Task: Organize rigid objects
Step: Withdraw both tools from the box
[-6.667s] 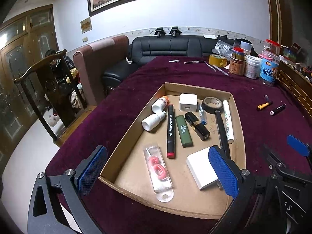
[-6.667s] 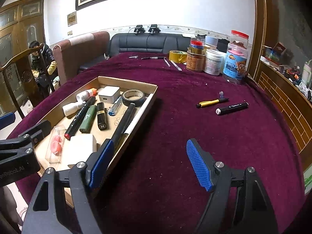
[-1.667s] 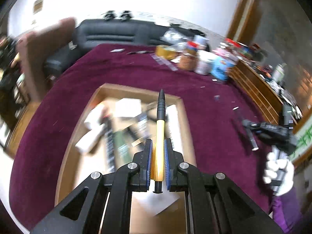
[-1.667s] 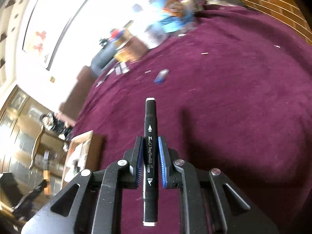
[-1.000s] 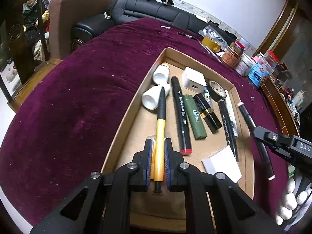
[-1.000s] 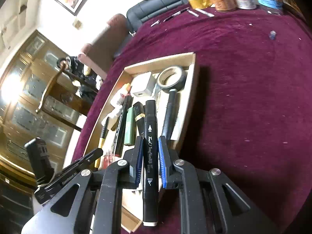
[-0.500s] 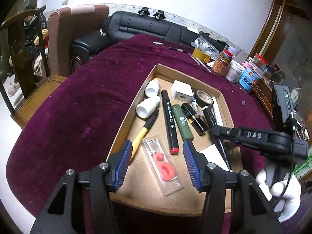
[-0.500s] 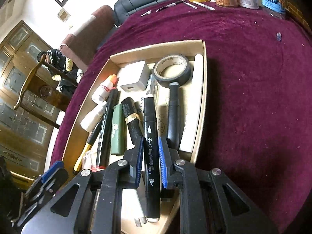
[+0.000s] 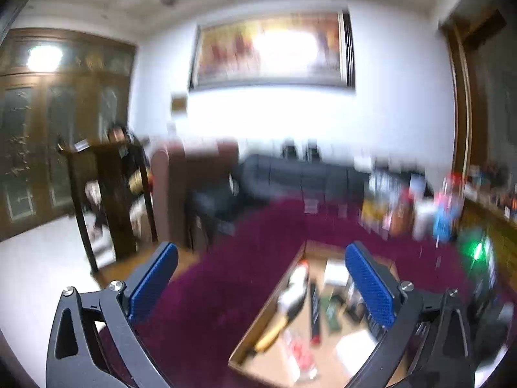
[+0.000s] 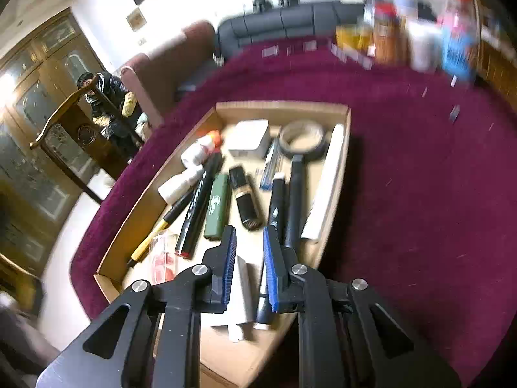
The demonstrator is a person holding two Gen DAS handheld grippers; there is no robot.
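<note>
Left hand-held gripper (image 9: 261, 287) opening wide; right hand-held gripper (image 10: 248, 265) opening, empty.

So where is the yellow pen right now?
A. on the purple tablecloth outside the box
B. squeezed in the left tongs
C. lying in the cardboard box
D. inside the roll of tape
C: the yellow pen lies in the cardboard box by its left wall, beside the long black marker.

The black double-ended marker (image 10: 277, 208) now lies in the shallow cardboard tray (image 10: 342, 168) at frame centre, freed as the right gripper (image 10: 248, 258) opens, while the left gripper (image 9: 258, 287) spreads wide, empty.
</note>
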